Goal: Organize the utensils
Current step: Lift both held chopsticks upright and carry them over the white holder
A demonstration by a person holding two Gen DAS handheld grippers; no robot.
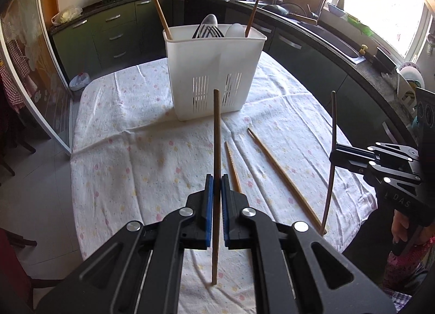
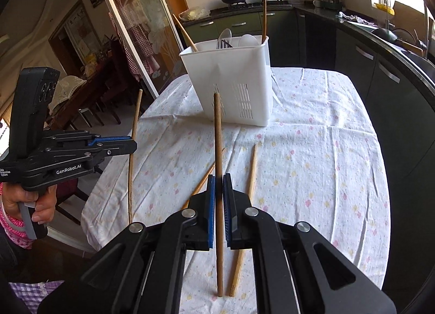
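The left tool sits at the bottom centre of its own view, its two blue-lined fingers drawn in tight on a wooden chopstick that stands nearly upright between them, its lower tip close to or touching the flowered tablecloth on the tabletop. In the right wrist view the same tool shows at the left edge, level and pointing toward the frame's centre, gripped from below by the person's left hand with fingers wrapped round the handle.

The right tool is posed the same way at the bottom centre of its view, fingers closed on a second chopstick, also held nearly vertical with its lower end near the cloth. From the left wrist view this tool enters at the right edge, roughly level, and its chopstick looks dark and slightly bowed against the light.

Two more chopsticks lie flat on the cloth in the lower middle of both frames: a shorter loose chopstick just right of the left tool's fingers, and a longer loose chopstick slanting toward the lower right.

The white utensil holder stands on the tabletop in the upper middle of each frame, well apart from both tools. Two chopsticks lean out of its corners, and a slotted spatula and a white spoon show above the rim.
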